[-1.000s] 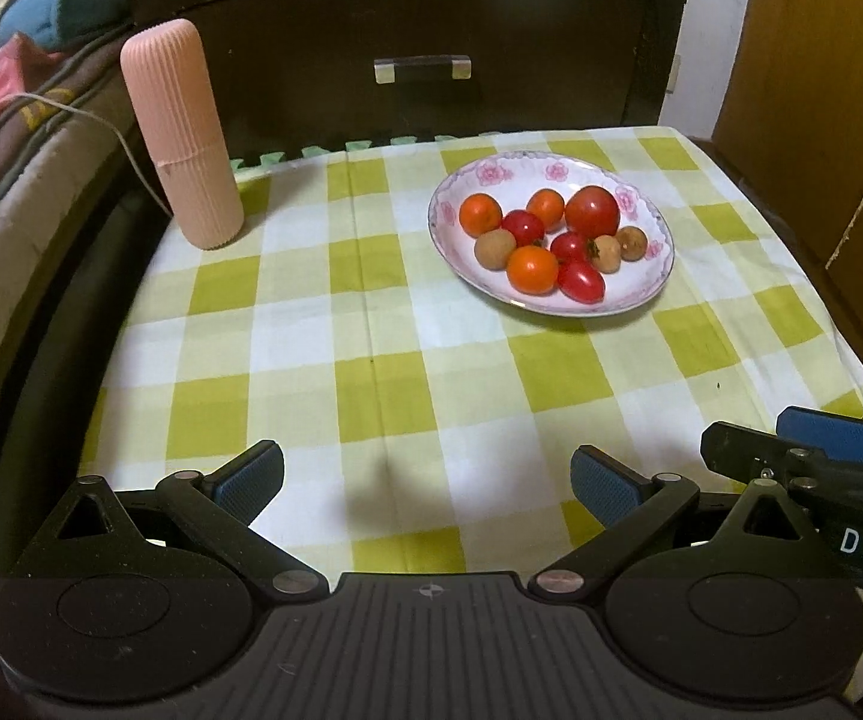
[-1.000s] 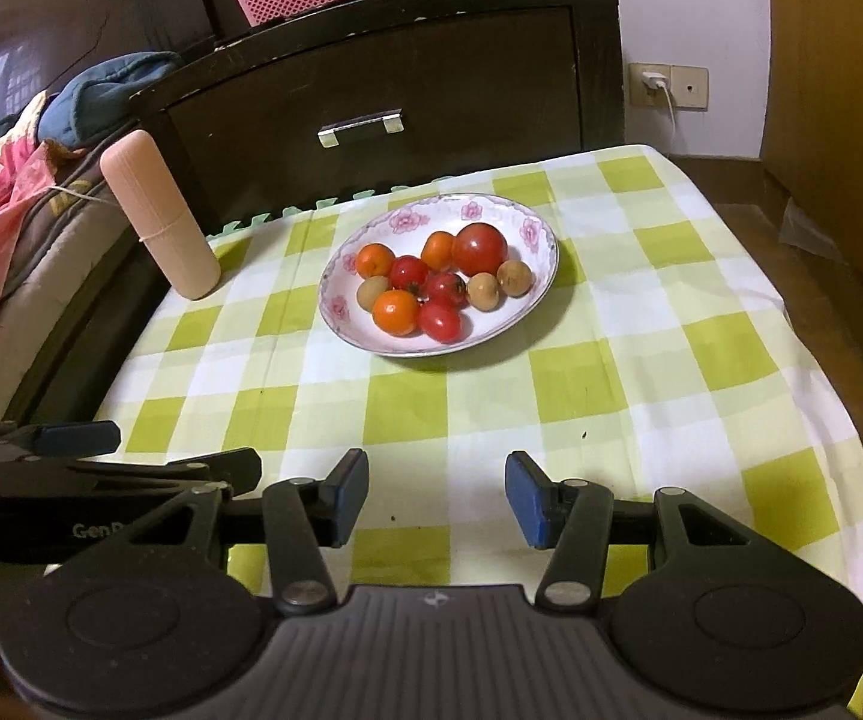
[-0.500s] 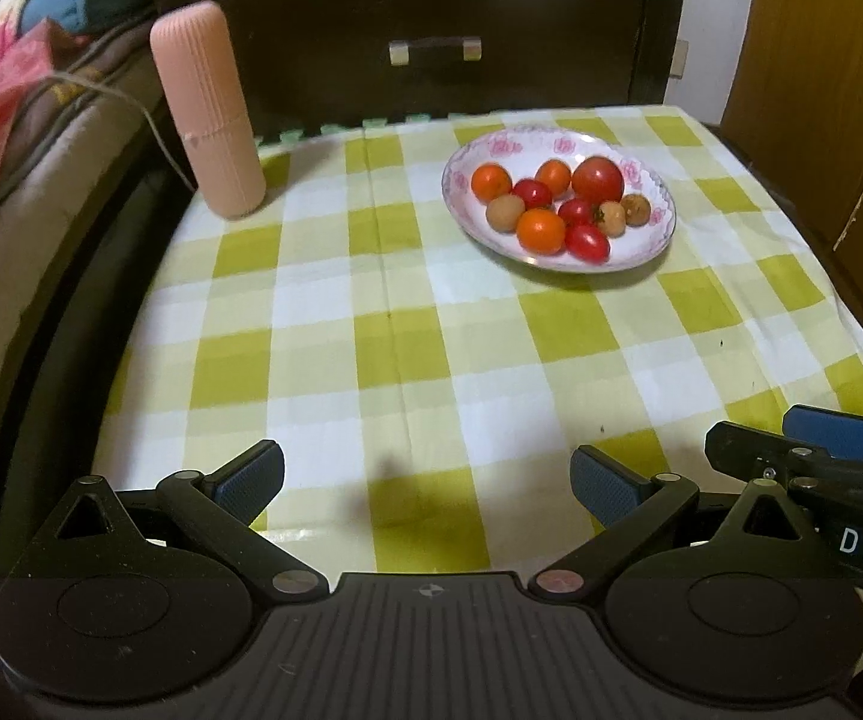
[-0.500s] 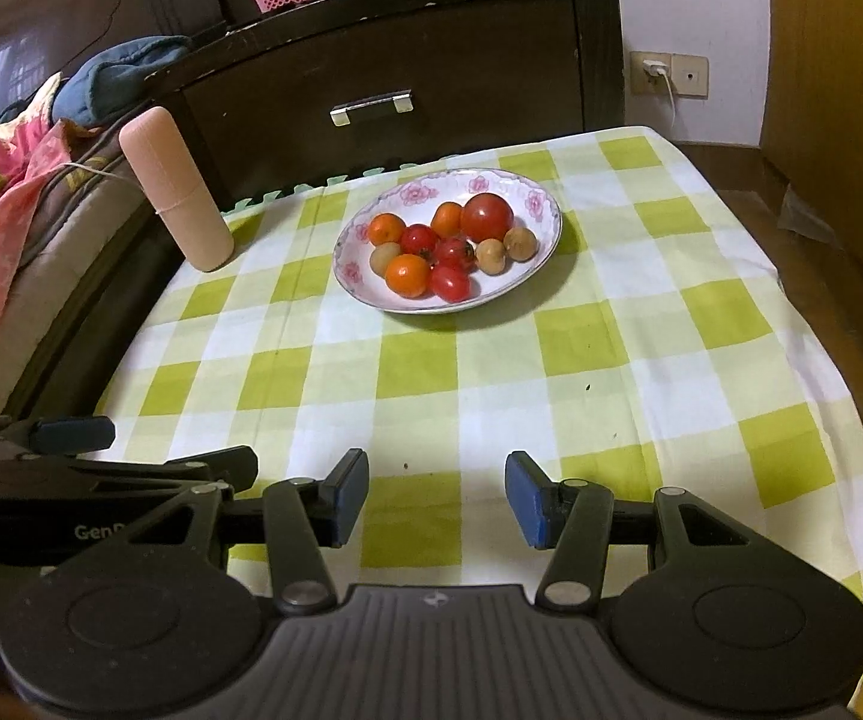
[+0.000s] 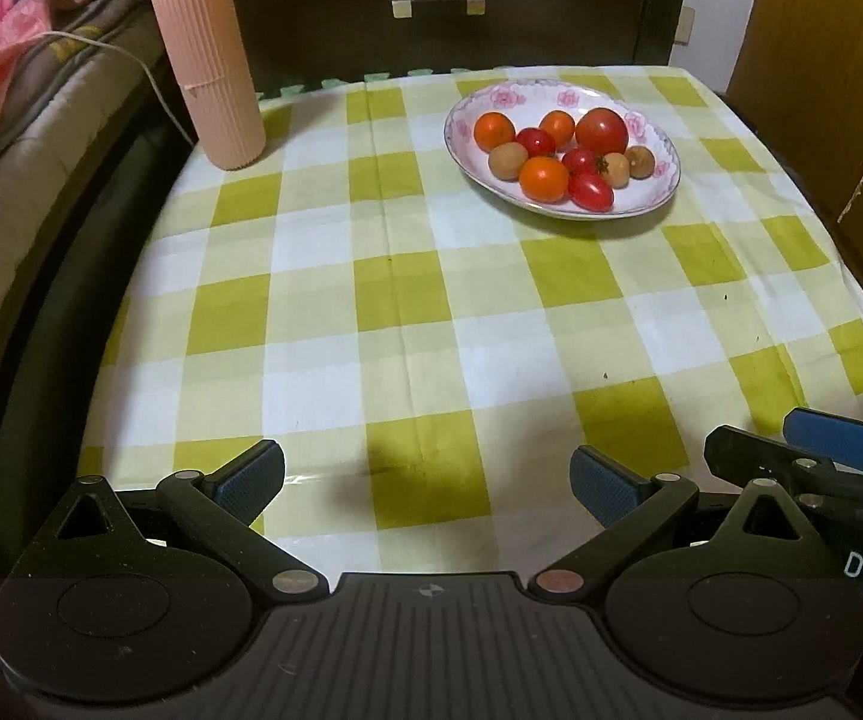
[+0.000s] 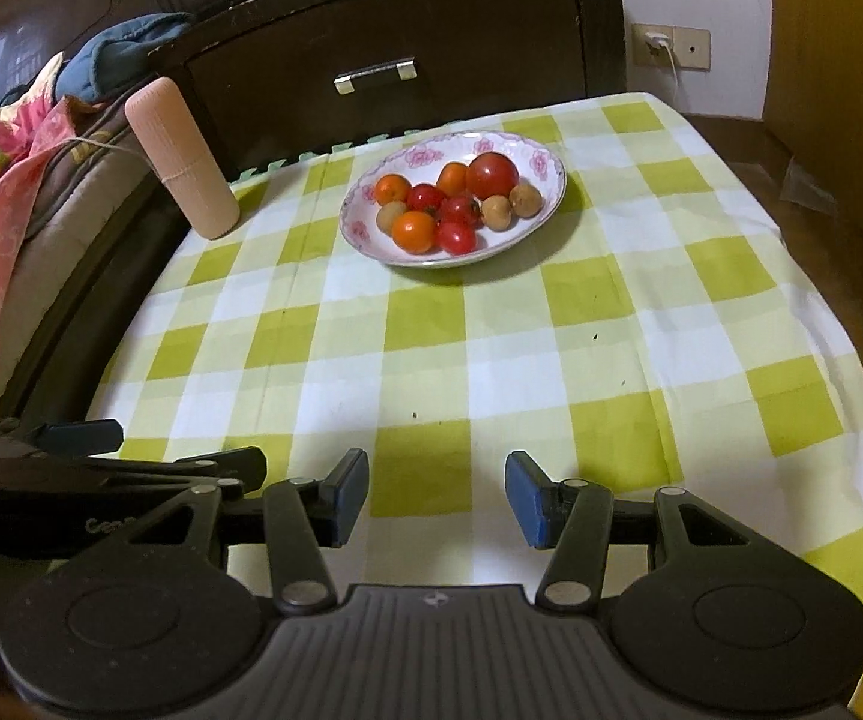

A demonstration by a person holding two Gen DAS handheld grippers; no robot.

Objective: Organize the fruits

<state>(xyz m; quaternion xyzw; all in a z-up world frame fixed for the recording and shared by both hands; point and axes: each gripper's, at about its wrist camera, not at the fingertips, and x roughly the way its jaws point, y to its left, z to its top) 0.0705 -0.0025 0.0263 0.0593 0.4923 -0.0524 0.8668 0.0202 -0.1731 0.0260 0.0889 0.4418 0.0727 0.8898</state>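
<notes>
Glossy ceramic plate, smooth-skinned tomatoes, matt checked cloth, ribbed pink plastic cylinder.

Red, orange and brown fruits heaped in floral plate.

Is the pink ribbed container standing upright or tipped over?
Upright. The pink ribbed container stands on its flat base at the far left corner of the checked tablecloth, rounded top up.

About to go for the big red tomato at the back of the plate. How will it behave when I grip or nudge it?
The big red tomato looks round and glossy, so it may slip between the pads or roll. It sits packed against smaller fruit in the plate, so a nudge would likely shove its neighbours. Its skin probably bruises or splits under a hard squeeze.
</notes>
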